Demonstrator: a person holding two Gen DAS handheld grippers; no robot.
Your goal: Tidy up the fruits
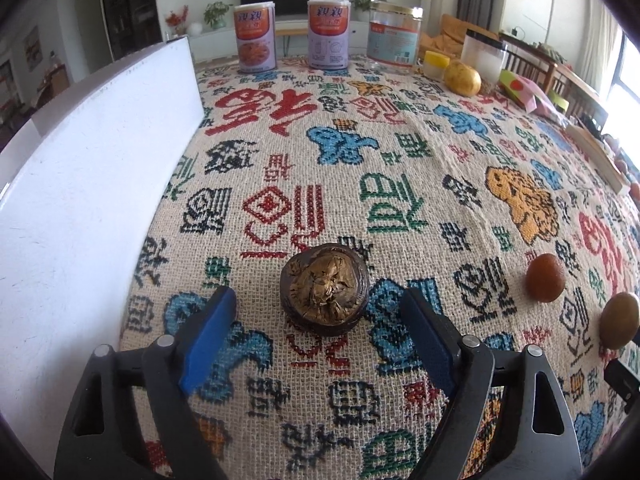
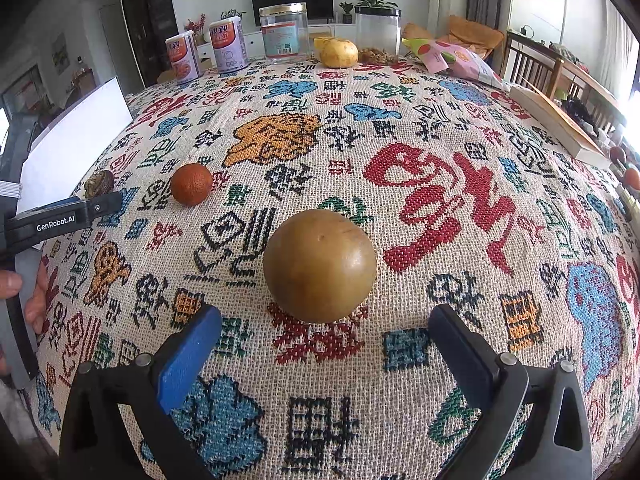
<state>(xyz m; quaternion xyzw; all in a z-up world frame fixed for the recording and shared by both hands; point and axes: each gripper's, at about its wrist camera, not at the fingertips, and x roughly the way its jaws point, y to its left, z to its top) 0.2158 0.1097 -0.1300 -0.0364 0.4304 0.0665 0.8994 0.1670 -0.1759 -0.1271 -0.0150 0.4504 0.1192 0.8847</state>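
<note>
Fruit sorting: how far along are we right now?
Nothing looks sorted yet. In hand: the left gripper frames the dark wrinkled fruit without touching it; the right gripper, open, faces the brown round fruit. Left: both, plus the orange fruit.

- The left wrist view looks steeply down along its own fingers at the patterned tablecloth (image 1: 360, 168), close above it, facing the cans (image 1: 256, 36) at the far edge.
- The right wrist view does likewise, further right.
- Both share the brown fruit (image 2: 320, 266), the orange fruit (image 2: 191, 184) and the far edge.
</note>
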